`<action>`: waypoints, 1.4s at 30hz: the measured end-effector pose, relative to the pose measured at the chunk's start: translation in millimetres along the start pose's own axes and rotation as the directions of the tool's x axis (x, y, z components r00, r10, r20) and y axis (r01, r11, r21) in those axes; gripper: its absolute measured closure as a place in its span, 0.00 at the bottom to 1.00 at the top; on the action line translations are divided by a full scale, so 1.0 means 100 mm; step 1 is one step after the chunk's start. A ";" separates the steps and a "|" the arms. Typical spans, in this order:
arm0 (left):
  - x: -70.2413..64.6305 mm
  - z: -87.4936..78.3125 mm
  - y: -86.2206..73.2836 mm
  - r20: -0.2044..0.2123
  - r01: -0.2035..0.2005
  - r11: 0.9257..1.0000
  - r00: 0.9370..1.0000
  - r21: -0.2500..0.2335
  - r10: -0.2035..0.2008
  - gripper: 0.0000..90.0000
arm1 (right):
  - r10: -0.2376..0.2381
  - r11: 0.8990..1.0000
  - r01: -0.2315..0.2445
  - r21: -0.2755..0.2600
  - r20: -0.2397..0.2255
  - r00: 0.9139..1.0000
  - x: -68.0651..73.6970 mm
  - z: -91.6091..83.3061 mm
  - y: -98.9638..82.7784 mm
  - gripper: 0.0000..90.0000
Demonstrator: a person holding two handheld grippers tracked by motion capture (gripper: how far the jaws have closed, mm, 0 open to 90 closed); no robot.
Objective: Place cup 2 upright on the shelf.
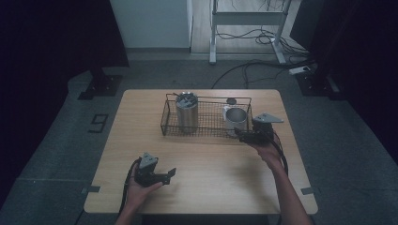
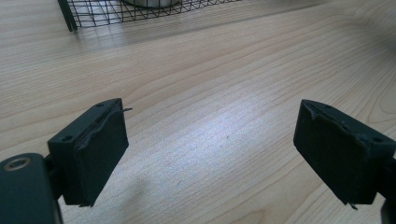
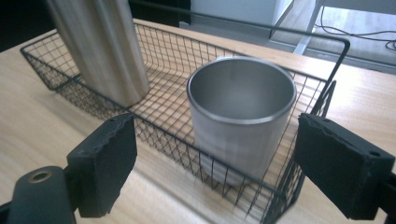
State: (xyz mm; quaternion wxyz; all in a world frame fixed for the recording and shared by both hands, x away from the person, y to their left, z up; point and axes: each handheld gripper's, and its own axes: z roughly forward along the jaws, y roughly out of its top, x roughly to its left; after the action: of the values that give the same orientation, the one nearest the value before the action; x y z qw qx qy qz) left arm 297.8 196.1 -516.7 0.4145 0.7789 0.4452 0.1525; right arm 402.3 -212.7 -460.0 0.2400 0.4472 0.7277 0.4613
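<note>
A black wire basket stands at the table's far middle. Inside it, a tall steel tumbler with a lid is at the left and a short open steel cup at the right. My right gripper is open at the basket's front right corner, outside the wire. In the right gripper view its jaws spread wide, with the cup ahead between them, the tumbler to the left and the basket rim behind. My left gripper is open and empty above bare wood near the front left.
A small dark round disc lies on the wooden table just behind the basket. The basket's corner shows far ahead of the left gripper. Cables and desk legs are on the floor beyond.
</note>
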 end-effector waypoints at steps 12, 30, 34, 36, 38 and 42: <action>-0.02 0.01 0.00 0.001 -0.004 1.000 1.000 0.004 0.004 0.11 | -0.017 1.000 0.017 0.005 -0.019 1.000 0.06 -0.26 -0.36 0.15; -0.04 0.06 -0.01 0.001 -0.011 1.000 1.000 0.016 0.011 0.11 | 0.001 0.998 0.002 0.067 -0.041 0.999 0.21 -0.41 -0.97 0.16; -0.05 0.07 -0.02 0.003 -0.019 1.000 1.000 0.022 0.019 0.11 | 0.000 0.996 0.002 0.090 -0.020 1.000 0.20 -0.40 -1.03 0.16; -0.06 0.07 -0.02 0.002 -0.020 1.000 1.000 0.023 0.019 0.11 | 0.011 0.996 -0.010 0.093 -0.016 1.000 0.18 -0.39 -1.04 0.16; -0.06 0.07 -0.02 0.003 -0.022 1.000 1.000 0.021 0.022 0.11 | 0.013 0.996 -0.012 0.088 -0.012 1.000 0.18 -0.39 -1.04 0.16; -0.06 0.07 -0.02 0.001 -0.023 1.000 1.000 0.021 0.023 0.11 | 0.013 0.996 -0.012 0.090 -0.011 1.000 0.18 -0.40 -1.04 0.16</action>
State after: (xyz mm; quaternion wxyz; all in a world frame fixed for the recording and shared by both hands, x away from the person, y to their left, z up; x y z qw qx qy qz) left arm 297.5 188.1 -521.2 0.4048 0.7882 0.4378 0.1521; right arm 318.9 -233.4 -533.0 0.2127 0.4594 0.7463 0.4322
